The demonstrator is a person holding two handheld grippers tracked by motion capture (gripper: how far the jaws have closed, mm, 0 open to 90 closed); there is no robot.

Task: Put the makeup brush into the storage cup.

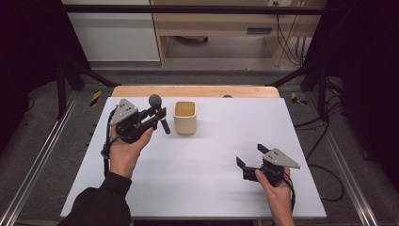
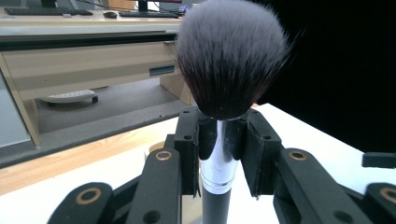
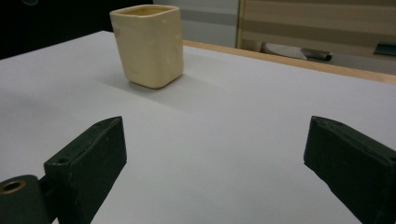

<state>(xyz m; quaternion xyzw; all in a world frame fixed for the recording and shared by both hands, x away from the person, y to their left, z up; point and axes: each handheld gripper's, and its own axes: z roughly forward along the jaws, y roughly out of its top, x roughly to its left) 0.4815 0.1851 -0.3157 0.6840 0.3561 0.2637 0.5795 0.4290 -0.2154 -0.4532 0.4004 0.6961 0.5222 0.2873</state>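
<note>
Your left gripper (image 1: 159, 114) clenches the makeup brush (image 2: 223, 93) by its silver collar, just left of the cream cup (image 1: 185, 118). Your right gripper (image 1: 251, 156) hangs spread wide, bare table (image 1: 207, 155) ahead of it.

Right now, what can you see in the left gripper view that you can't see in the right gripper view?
Left gripper view alone: the fluffy makeup brush, its silver collar pinched between the left hand-held gripper jaws, plus a desk with keyboards. Right gripper view alone: the yellow cup, standing upright, and the right hand-held gripper with jaws wide apart and nothing between them. Both share the white table.
</note>
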